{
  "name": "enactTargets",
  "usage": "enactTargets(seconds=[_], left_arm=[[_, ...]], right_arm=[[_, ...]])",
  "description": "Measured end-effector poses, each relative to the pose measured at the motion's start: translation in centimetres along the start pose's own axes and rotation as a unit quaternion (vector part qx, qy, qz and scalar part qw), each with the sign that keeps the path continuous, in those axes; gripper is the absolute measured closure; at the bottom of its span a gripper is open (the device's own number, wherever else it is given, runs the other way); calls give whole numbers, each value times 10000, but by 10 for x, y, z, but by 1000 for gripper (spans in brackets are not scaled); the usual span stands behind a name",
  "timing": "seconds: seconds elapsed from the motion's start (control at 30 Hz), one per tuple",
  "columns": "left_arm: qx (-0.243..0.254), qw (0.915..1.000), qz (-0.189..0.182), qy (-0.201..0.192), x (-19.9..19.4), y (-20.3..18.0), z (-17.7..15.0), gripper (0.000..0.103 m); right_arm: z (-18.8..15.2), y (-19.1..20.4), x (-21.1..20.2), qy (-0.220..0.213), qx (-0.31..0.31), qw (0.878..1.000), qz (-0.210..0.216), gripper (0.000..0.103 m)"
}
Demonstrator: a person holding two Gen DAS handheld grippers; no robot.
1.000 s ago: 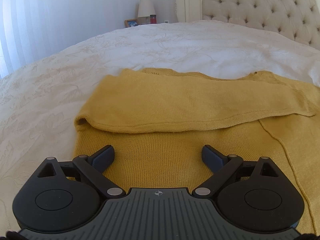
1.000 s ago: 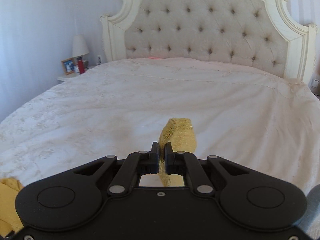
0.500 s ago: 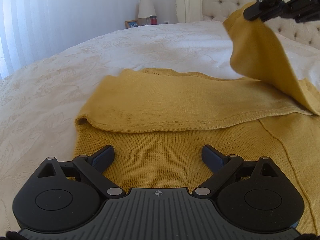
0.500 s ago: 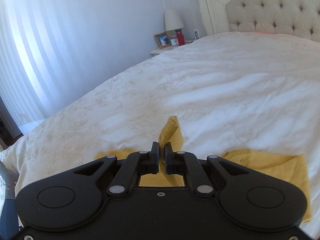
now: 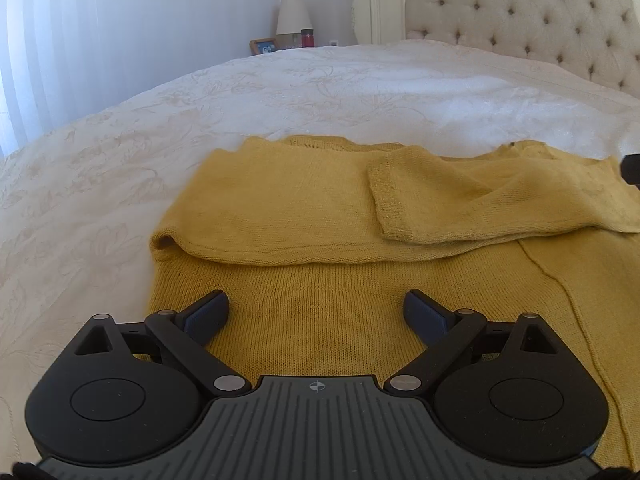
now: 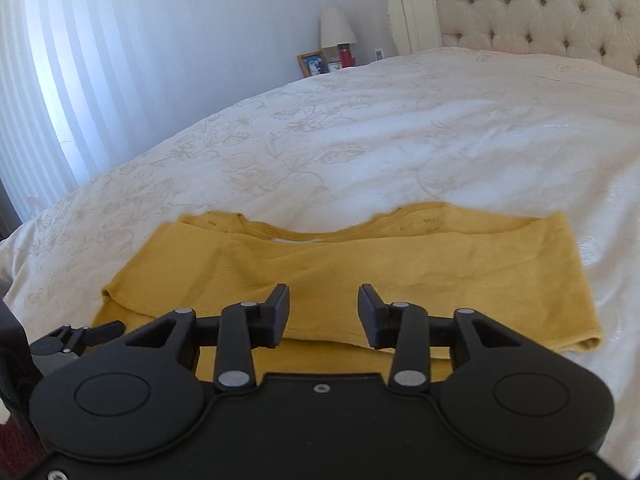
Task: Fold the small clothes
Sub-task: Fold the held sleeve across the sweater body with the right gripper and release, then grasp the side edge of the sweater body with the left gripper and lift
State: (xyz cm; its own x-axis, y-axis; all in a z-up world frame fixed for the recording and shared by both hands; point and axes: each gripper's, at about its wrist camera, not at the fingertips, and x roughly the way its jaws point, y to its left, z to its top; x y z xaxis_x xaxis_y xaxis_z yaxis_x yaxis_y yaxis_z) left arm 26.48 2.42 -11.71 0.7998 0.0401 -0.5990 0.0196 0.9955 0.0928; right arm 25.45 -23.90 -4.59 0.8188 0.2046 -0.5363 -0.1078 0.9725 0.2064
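— Progress on the fold?
— Both sleeves (image 5: 460,204) are seen laid across the yellow sweater (image 5: 320,304), which is spread flat on the white bedspread (image 5: 280,96); body folds are judged outstanding.
— Grippers?
— The left gripper (image 5: 316,314) is held wide open, low over the hem, tilted downward. The right gripper (image 6: 323,314) is opening above the sleeves, nothing between its jaws.

We look from just behind each gripper, tilted down across the bed (image 5: 200,128) toward the headboard (image 6: 540,12). Both views sit close above the yellow sweater (image 5: 320,216) and share it and the bedside lamp (image 6: 337,28).
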Motion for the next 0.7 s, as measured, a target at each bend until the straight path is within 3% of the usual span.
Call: enactTargets(seconds=[0.3, 0.4, 0.47, 0.63, 0.7], left_arm=[[44, 9998, -76, 185, 0, 3, 9, 7], [168, 9994, -86, 305, -7, 0, 14, 10], [256, 9992, -124, 287, -17, -4, 17, 15], [341, 9982, -493, -25, -37, -16, 42, 15], [221, 9976, -647, 85, -29, -18, 56, 15]], right_arm=[[-35, -45, -28, -748, 262, 9955, -517, 51], [-34, -51, -21, -471, 219, 9976, -452, 49], [-29, -47, -22, -532, -19, 9975, -468, 49], [-26, -31, -27, -677, -479, 9959, -357, 48], [-28, -27, -29, -671, -544, 9957, -330, 48]])
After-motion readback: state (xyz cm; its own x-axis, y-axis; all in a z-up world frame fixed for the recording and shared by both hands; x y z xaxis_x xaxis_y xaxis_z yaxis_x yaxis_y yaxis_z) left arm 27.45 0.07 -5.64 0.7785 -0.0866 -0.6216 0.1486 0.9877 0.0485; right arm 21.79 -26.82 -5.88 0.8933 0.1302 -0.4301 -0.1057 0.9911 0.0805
